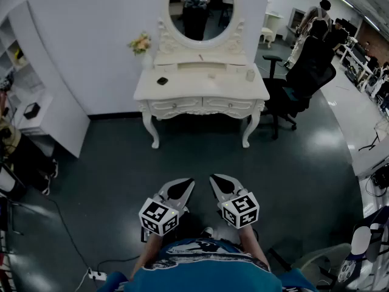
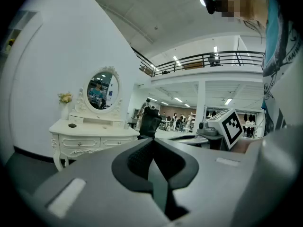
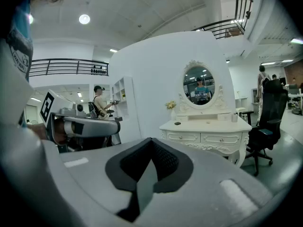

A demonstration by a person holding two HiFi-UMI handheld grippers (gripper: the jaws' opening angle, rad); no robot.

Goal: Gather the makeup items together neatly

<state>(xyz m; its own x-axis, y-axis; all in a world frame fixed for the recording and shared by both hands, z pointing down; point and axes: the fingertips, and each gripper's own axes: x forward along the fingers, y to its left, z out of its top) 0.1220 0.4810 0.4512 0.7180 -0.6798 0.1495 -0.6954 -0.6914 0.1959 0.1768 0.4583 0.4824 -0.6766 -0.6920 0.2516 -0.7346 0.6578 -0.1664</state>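
Across the dark floor (image 1: 109, 181) from me, a white dressing table (image 1: 200, 93) stands against the white wall, with an oval mirror (image 1: 199, 8) rising above it. The makeup items (image 1: 211, 75) lie on its top, well apart from one another. A small black piece (image 1: 161, 81) is toward the left, a small pale jar (image 1: 250, 75) is at the right end, and a tiny pale thing lies between them. A vase of flowers (image 1: 141, 44) stands at the table's back left corner. A black office chair (image 1: 304, 78) sits just beside the table on the right.

I hold both claws low and close to my body, side by side, well short of the table. The left gripper (image 1: 185, 183) has its jaws pressed together with nothing between them. The right gripper (image 1: 217, 180) is the same, jaws together and empty. Both point toward the table, tipped slightly downward.
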